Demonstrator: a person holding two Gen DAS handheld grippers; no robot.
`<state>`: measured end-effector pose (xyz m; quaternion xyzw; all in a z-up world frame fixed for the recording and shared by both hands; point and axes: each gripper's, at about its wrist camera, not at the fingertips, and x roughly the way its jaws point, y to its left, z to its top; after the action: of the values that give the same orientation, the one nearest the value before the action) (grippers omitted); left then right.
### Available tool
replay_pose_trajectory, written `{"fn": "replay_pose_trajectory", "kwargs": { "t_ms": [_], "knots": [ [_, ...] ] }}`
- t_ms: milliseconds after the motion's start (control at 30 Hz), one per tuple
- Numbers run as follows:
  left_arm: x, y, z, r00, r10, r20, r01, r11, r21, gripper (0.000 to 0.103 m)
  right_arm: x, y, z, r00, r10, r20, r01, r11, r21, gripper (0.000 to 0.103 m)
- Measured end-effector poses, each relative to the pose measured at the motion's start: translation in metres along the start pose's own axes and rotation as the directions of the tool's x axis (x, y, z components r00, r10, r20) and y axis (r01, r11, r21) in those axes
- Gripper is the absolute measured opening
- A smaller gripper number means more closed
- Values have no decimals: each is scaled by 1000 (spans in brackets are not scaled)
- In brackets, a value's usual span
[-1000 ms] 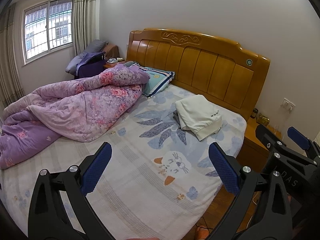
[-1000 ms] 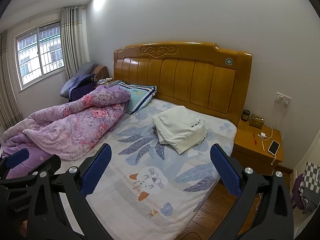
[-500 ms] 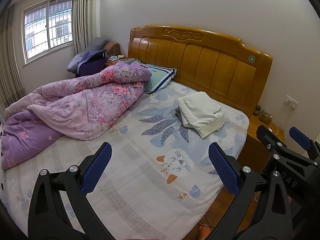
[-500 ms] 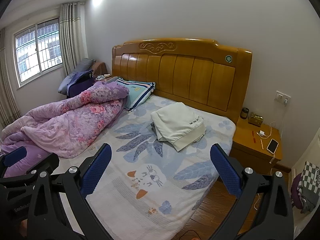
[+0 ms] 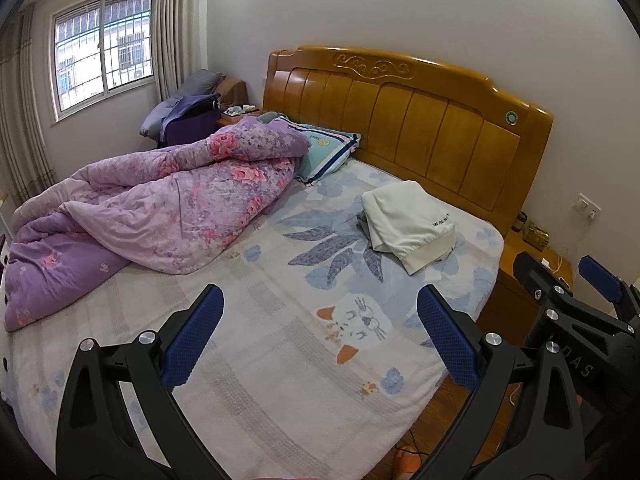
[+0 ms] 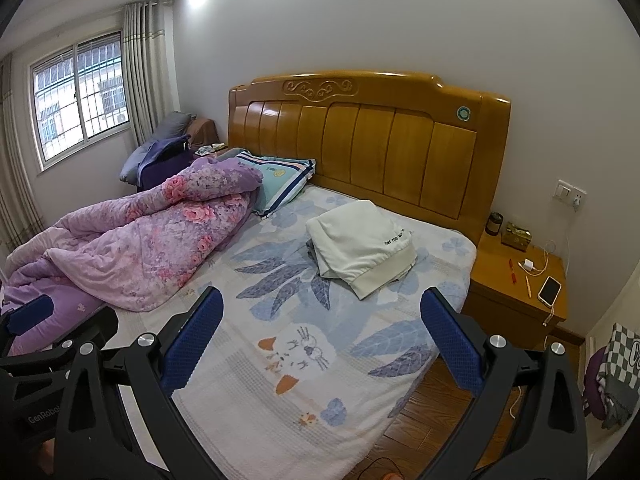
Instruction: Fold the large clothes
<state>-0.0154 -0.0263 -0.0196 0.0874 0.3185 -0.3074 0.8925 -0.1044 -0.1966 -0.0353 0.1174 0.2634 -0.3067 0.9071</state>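
- Two blue-padded fingers of the left gripper (image 5: 320,332) stand wide apart, holding nothing, above the bed (image 5: 280,380); one folded cream garment (image 5: 408,224) lies near the headboard (image 5: 420,120), its small black lettering unreadable; one purple quilt (image 5: 160,208), one pillow (image 5: 324,152). "DAS" shows on the right gripper (image 5: 576,292).
- Right gripper (image 6: 322,332) likewise spread and empty; the garment (image 6: 360,248) lies on the bed; one nightstand (image 6: 516,280), one phone (image 6: 549,290). "GenRobo" reads on the left gripper (image 6: 44,360).
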Motion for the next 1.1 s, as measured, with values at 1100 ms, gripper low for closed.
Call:
{"fn": "replay_pose_trajectory", "kwargs": {
  "t_ms": [1100],
  "knots": [
    [12,5,-4,997,-34,-65,35,999,14,98,8,-6,-2,999,-22,-48,22,1000,-1,96]
  ]
}}
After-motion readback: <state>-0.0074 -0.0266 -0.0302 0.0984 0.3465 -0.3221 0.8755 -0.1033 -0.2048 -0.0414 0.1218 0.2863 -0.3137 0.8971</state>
